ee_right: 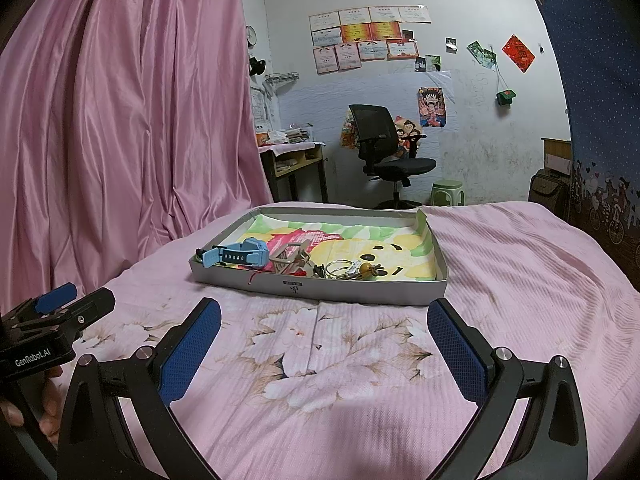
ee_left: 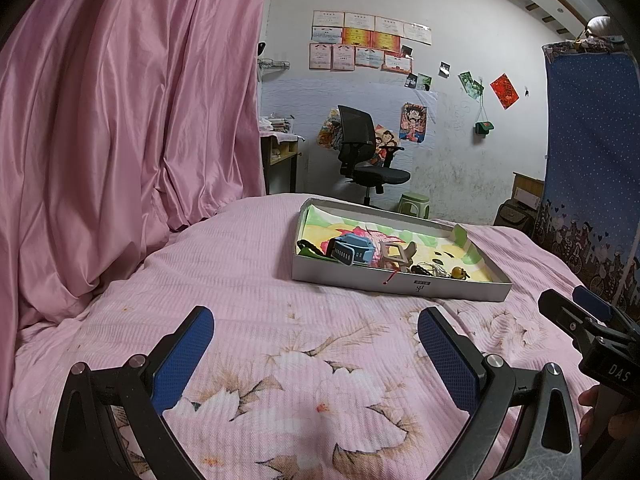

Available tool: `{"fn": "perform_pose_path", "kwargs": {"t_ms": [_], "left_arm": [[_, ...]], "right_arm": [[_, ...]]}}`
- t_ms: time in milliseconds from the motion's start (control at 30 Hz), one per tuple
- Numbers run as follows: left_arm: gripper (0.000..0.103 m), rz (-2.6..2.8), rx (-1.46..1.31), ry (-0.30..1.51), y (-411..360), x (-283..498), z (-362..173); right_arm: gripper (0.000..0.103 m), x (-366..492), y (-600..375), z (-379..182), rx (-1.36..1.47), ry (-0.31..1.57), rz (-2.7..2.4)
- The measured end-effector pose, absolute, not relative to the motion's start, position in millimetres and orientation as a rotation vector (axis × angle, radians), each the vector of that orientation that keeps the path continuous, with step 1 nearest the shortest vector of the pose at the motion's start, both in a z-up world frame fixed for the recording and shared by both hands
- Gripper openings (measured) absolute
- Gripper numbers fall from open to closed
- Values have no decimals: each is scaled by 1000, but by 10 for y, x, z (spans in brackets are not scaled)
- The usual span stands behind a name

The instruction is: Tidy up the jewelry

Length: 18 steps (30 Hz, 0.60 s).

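- Wide bed covered in a pink ribbed quilt printed with pale flowers (ee_right: 344,344), filling the lower half of both views.
- Glossy pink satin curtain (ee_left: 120,128) hanging in folds along the left side of the bed.
- Shallow grey cardboard box lid with a colourful cartoon lining (ee_right: 404,294), lying flat on the quilt, ahead of both grippers and well apart from them.
- Left gripper (ee_left: 316,336) low over the quilt, blue-padded fingers (ee_left: 184,360) spread wide, nothing between them.
- Right gripper (ee_right: 324,324) likewise low over the quilt, directly in front of the box lid, fingers spread wide and empty.
- Light blue children's smartwatch with a ridged strap (ee_right: 236,254) resting inside the lid at its near left corner.
- Beige wooden rectangular hair clip (ee_right: 290,258) just right of the watch, inside the lid.
- Cluster of thin silver rings and a small amber bead charm (ee_right: 354,269) against the near wall, right of the clip.
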<state>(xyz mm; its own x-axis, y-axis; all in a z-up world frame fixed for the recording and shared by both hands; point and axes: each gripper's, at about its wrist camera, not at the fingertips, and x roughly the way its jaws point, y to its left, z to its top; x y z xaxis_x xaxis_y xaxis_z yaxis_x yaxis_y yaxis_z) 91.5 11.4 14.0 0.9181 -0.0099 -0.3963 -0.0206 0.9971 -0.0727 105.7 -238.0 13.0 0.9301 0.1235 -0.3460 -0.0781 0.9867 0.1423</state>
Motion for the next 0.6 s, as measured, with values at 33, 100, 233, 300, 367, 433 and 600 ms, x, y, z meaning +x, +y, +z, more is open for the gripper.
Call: {"fn": "perform_pose_path", "kwargs": {"t_ms": [33,100,233,300,367,433,600], "left_arm": [[103,6,-75,408,106,930,143],[103,6,-75,407,113,912,140],[103,5,-75,408,106,930,143],[103,6,-76,408,112,914,140],[103,6,-75,408,109,917,139],[103,5,-75,408,104,929,143],[103,5,-74,408,109,913,140]], "right_arm": [[102,1056,-2379,130,127,362,104],[102,1057,-2377,129,127,361,103],[102,1056,-2375,130,128,361,103],[102,1057,-2376,130,128,361,103],[102,1057,-2378,131,127,362,103],[102,1057,-2375,129,127,362,103],[102,1056,-2376,130,127,362,103]]}}
